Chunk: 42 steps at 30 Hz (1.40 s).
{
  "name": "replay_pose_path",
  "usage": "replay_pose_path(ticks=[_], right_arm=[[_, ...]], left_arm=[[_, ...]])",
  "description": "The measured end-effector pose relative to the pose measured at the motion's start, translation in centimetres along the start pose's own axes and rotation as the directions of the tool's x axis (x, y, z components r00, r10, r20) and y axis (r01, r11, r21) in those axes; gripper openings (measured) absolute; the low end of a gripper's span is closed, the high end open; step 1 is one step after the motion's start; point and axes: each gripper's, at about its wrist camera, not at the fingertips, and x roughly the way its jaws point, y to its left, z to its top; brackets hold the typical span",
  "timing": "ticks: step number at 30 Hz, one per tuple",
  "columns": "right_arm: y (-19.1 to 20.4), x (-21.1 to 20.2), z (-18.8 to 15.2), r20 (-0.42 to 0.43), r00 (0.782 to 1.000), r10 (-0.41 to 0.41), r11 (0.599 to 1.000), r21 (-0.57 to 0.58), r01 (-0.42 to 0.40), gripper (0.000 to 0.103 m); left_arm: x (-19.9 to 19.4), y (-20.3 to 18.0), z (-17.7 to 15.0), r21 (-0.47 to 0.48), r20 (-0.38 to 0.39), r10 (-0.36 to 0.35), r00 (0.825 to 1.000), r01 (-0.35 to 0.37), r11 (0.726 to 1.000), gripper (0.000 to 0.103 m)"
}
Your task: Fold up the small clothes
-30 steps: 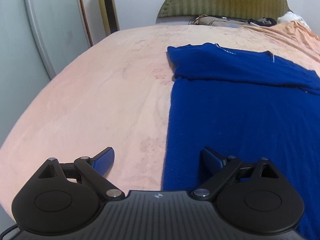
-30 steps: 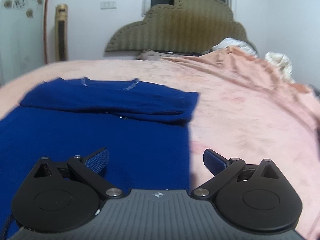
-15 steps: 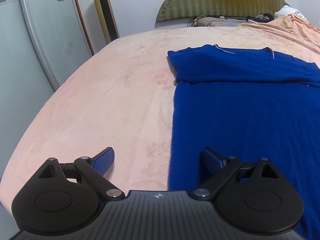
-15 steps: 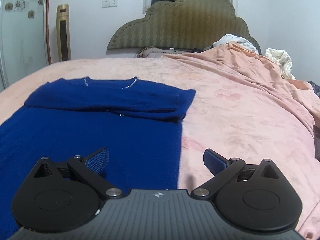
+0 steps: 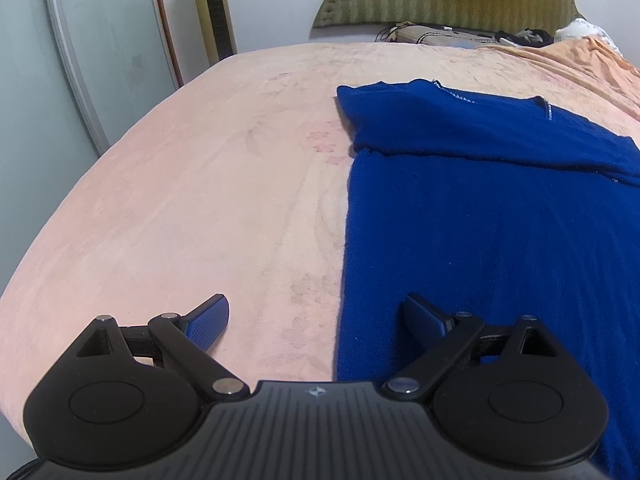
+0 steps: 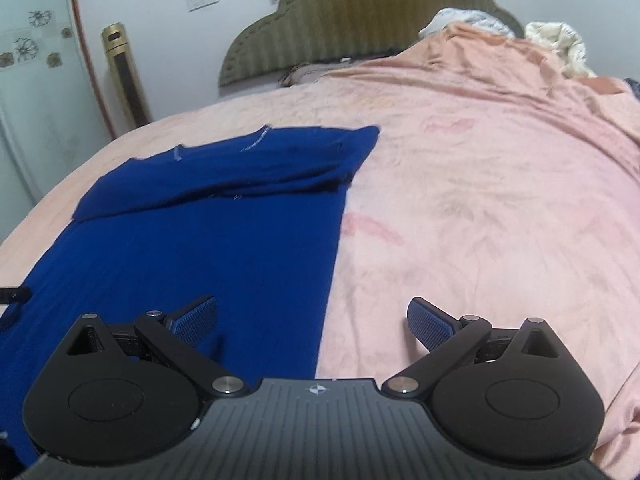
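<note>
Left wrist: unlabelled blue garment (image 5: 500, 216).

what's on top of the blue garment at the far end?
A folded-over band of the blue garment itself, sleeves and neckline, lies across its far end. Nothing else rests on it. Below it is the pink blanket; layers under the fold are hidden.

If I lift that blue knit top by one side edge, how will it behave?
The blue knit top will probably droop limply: its folded upper part already lies slack. It looks fairly light and thin. The plush pink blanket may drag against it.
</note>
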Motion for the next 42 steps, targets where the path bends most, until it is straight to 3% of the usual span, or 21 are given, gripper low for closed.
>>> replay_pose_path(ticks=[6, 11, 15, 16, 18, 19, 20, 22, 25, 29, 31, 35, 38, 42], right_arm=[[-0.6, -0.4, -0.7, -0.031, 0.999, 0.010, 1.000, -0.003, -0.010, 0.102], [-1.2, -1.1, -1.1, -0.070, 0.995, 0.065, 0.998, 0.018, -0.063, 0.102], [-1.0, -1.9, -1.7, -0.111, 0.987, 0.118, 0.993, 0.002, -0.118, 0.090], [-0.6, -1.8, -1.8, -0.120, 0.985, 0.125, 0.992, -0.016, -0.128, 0.085], [0.9, -1.5, -2.0, -0.129, 0.983, 0.132, 0.986, -0.083, -0.144, 0.073], [1.8, -1.3, -2.1, -0.129, 0.983, 0.130, 0.982, -0.119, -0.146, 0.063], [2.4, -1.0, -2.0, -0.129, 0.983, 0.131, 0.979, -0.137, -0.148, 0.056], [3.1, -0.6, -1.4, -0.128, 0.980, 0.150, 0.978, -0.127, -0.166, 0.009], [2.7, -0.7, -0.1, -0.116, 0.973, 0.199, 0.976, -0.065, -0.208, 0.011], [2.2, -1.0, 2.6, -0.074, 0.969, 0.237, 0.970, -0.046, -0.240, 0.010], [2.1, -0.7, 4.3, -0.037, 0.972, 0.230, 0.971, -0.065, -0.232, 0.010], [2.2, 1.8, 7.4, 0.029, 0.986, 0.163, 0.982, -0.098, -0.159, 0.010], [2.1, 4.6, 8.9, 0.048, 0.995, 0.086, 0.990, -0.119, -0.080, 0.010], [1.0, 7.5, 9.1, -0.005, 0.999, 0.043, 0.999, -0.018, -0.043, 0.030]], left_arm=[[0.1, -0.1, -0.1, 0.001, 0.000, -0.022, 1.000, 0.022, 1.000, 0.095], [-0.3, 0.6, -0.9, 0.040, -0.019, -0.149, 0.989, 0.150, 0.988, 0.095], [-0.3, 1.3, -0.8, 0.023, -0.046, -0.209, 0.977, 0.211, 0.977, 0.093], [-0.2, 1.2, -0.6, 0.016, -0.055, -0.210, 0.976, 0.211, 0.977, 0.087], [-0.4, 0.9, 0.0, 0.014, -0.053, -0.216, 0.975, 0.217, 0.976, 0.045], [-0.3, 0.9, 0.4, 0.003, -0.062, -0.239, 0.969, 0.240, 0.971, 0.033], [-0.2, 1.0, 0.8, -0.029, -0.081, -0.291, 0.953, 0.289, 0.957, 0.011], [-0.2, 0.9, 1.2, -0.062, -0.092, -0.338, 0.937, 0.333, 0.941, 0.006], [-1.2, 0.0, 2.0, -0.010, -0.055, -0.335, 0.941, 0.335, 0.942, 0.005], [-1.4, -0.3, 4.8, -0.027, 0.002, -0.379, 0.925, 0.379, 0.925, 0.005], [-0.9, -0.7, 6.5, -0.026, 0.035, -0.355, 0.934, 0.356, 0.934, 0.005], [1.5, -1.9, 9.2, -0.005, 0.088, -0.246, 0.965, 0.247, 0.969, 0.005], [4.6, -2.6, 10.3, -0.005, 0.046, -0.223, 0.974, 0.223, 0.975, 0.006], [5.6, -2.1, 9.4, -0.072, 0.002, -0.229, 0.974, 0.228, 0.971, 0.011]])
